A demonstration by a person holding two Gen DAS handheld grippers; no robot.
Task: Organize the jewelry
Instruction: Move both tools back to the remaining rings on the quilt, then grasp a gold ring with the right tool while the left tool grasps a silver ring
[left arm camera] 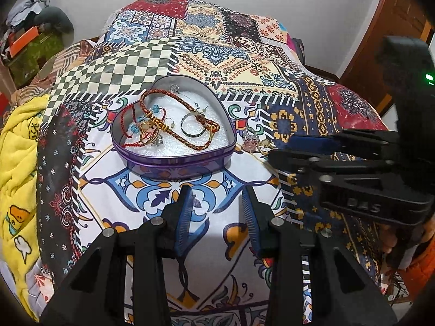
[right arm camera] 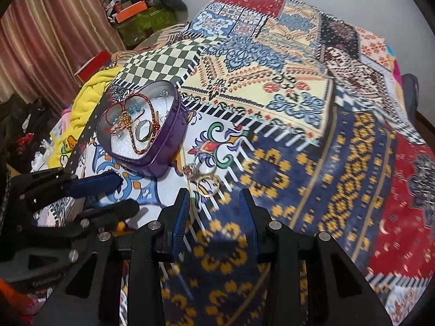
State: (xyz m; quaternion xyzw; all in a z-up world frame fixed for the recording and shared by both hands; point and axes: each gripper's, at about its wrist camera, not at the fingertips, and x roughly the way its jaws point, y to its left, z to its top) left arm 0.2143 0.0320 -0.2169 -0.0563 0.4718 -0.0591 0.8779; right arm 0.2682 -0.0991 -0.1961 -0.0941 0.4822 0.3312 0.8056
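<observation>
Heart tin (left arm camera: 174,160) point toward grippers

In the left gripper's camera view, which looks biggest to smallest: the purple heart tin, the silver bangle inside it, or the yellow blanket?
1. yellow blanket, though cut off at the frame's edge
2. purple heart tin
3. silver bangle, lying inside the tin

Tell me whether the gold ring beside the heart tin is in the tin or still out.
Out. The gold ring lies on the patterned bedspread beside the purple heart tin, outside its wall, just ahead of the open right tool.
</observation>
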